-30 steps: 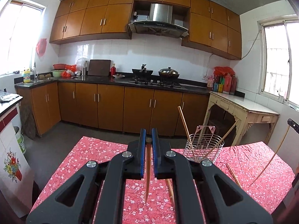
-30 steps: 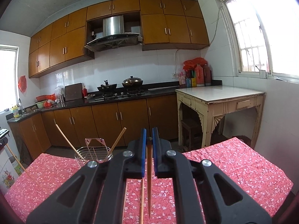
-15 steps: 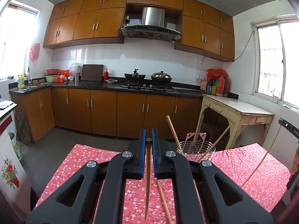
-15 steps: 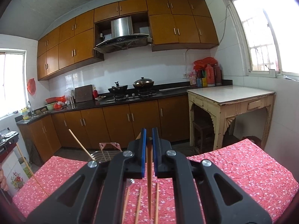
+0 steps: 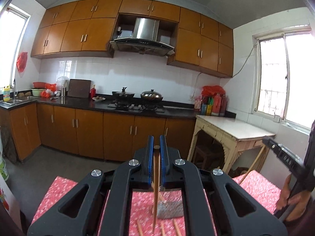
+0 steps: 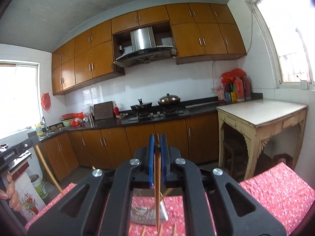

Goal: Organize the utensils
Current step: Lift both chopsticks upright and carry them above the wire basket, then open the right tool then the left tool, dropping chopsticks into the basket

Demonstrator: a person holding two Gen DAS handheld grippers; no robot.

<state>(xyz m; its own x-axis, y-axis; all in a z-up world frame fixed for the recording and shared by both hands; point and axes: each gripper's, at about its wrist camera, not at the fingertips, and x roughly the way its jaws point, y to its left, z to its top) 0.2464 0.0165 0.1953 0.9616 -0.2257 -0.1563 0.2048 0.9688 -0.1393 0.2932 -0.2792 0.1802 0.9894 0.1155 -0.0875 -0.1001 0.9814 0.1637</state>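
Red floral cloth (image 5: 261,188) covers our table, and the wire basket (image 5: 170,209) now sits low behind both grippers, since we have lifted and tipped back. Our left gripper (image 5: 157,153) clenches one chopstick (image 5: 156,188); our right gripper (image 6: 157,153) clenches another chopstick (image 6: 157,192). Loose chopsticks (image 5: 162,227) lie near the basket, so dropping ours in looks next.

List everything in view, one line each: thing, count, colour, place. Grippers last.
Held chopsticks: two, brown, one in each gripper.
Loose chopsticks: several, brown, on the cloth near the basket.
Wire basket: one, silver, on the table.
Tablecloth: one, red floral, covering the table.
Woks: two, dark, on the stove.
Side table: one, cream, by the window.
Left gripper: black, blue pads, closed on a chopstick.
Right gripper: same, closed on a chopstick.
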